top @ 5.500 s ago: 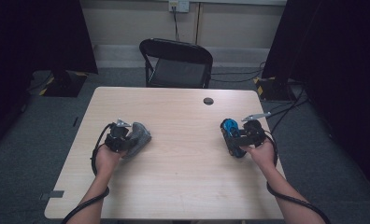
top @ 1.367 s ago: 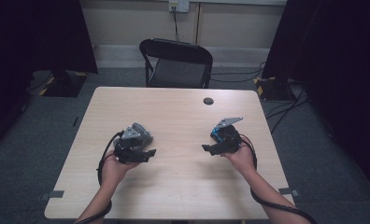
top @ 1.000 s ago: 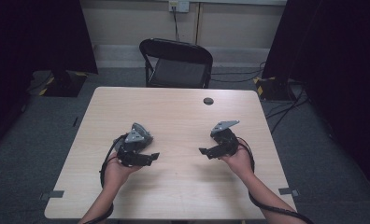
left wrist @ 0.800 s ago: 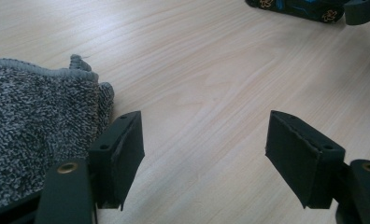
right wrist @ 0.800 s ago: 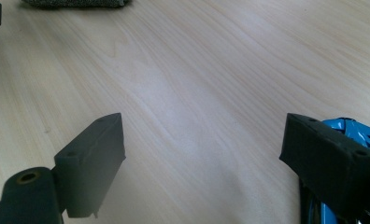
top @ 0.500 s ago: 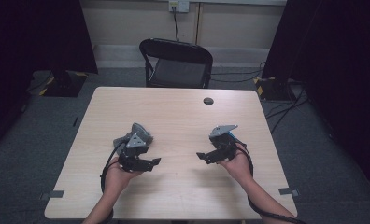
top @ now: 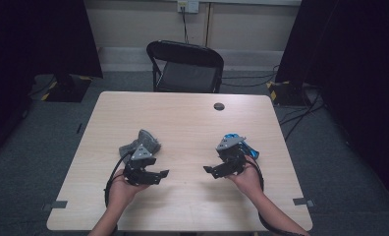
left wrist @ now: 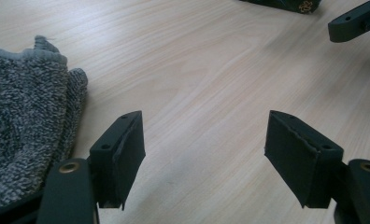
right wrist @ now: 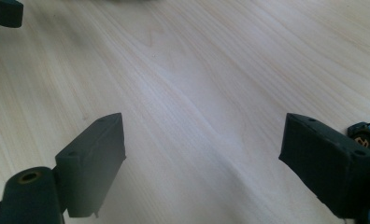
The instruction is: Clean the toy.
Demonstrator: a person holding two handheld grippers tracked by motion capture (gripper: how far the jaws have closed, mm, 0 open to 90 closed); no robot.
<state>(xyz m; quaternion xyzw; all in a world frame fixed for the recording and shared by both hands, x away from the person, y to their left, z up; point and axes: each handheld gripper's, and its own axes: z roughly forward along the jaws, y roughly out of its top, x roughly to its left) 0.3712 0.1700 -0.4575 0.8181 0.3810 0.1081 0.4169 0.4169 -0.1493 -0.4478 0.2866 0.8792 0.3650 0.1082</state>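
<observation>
**At mid-table: both tongs off their things and turned inward**

Near the table's (top: 182, 123) front half I hold my left gripper (top: 159, 173) and right gripper (top: 208, 170) facing each other across bare wood, jaws spread on both, nothing between them. Five seconds ago each sat over its own thing; now both have drawn in toward the centre. The grey cloth (top: 142, 142) lies just behind my left hand, touching nothing, its edge beside my left jaw in the left gripper view (left wrist: 24, 126). The blue toy car (top: 241, 145) lies behind my right hand (right wrist: 366, 132). I judge both things released and no grasp begun. Count: one cloth, one car, two grippers, one chair (top: 185, 66), one dark disc (top: 219, 106) at the far edge
</observation>
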